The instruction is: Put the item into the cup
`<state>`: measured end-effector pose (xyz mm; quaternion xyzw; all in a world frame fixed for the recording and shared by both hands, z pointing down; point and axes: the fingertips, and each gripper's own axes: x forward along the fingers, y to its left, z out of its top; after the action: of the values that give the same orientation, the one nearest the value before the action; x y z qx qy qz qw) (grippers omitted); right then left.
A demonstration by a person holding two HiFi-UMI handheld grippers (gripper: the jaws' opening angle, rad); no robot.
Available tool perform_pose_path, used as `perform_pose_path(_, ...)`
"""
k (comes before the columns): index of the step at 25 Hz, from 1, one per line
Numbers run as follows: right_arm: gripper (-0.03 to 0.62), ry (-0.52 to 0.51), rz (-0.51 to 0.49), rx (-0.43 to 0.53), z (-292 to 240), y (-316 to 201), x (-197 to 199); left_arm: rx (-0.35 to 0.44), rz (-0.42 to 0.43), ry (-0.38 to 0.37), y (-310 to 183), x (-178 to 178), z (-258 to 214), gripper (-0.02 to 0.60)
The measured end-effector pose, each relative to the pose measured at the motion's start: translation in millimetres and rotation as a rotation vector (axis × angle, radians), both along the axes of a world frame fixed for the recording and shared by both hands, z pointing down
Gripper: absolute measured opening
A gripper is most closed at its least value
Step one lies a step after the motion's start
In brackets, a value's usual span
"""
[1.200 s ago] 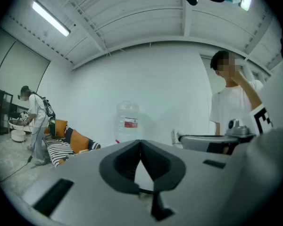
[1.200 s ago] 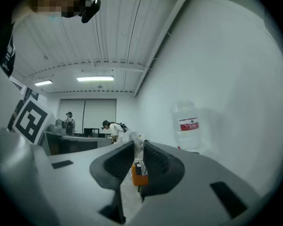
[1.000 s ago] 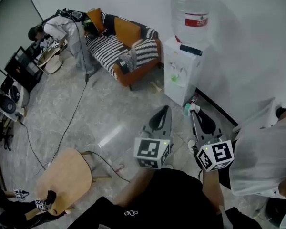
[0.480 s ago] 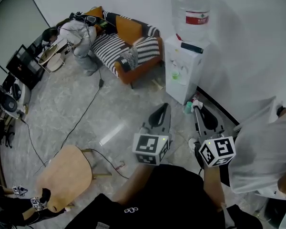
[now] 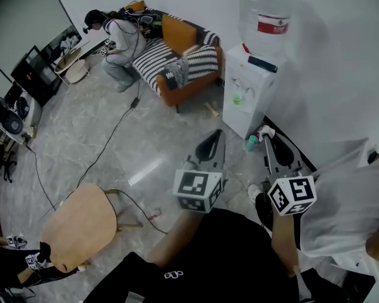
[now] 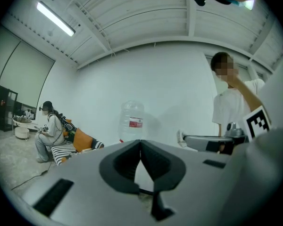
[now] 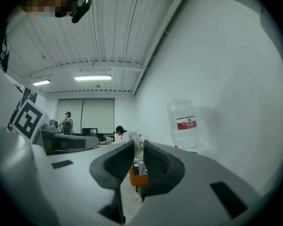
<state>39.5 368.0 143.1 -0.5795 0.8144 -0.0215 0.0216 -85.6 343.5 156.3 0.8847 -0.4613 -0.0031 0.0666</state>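
You had the right gripper (image 7: pixel 135 144) clamped partway shut on a small whitish crumpled item (image 7: pixel 133 135). It was pinched right at the jaw tips and held up in the air over the grey marble-look floor (image 5: pixel 114 156), near the foot of the white water dispenser (image 5: pixel 247 100). Your left gripper (image 6: pixel 140 142) was closed up, tips touching, nothing in it, hovering just beside the right one. Couldn't tell what the little teal thing (image 5: pixel 251 144) on the floor by the dispenser was.
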Motion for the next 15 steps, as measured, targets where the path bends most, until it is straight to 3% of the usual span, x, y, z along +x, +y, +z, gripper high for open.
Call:
perform_pose_path(8, 0.066, 0.015, 0.004, 0.014, 4, -30, 5, 0.003, -0.01, 0.038, -40, -3, 7, 0.014)
perform_pose_path(15, 0.066, 0.025, 0.058, -0.015, 22, -88, 28, -0.047, 0.018, 0.071, -108, 8, 31, 0.014)
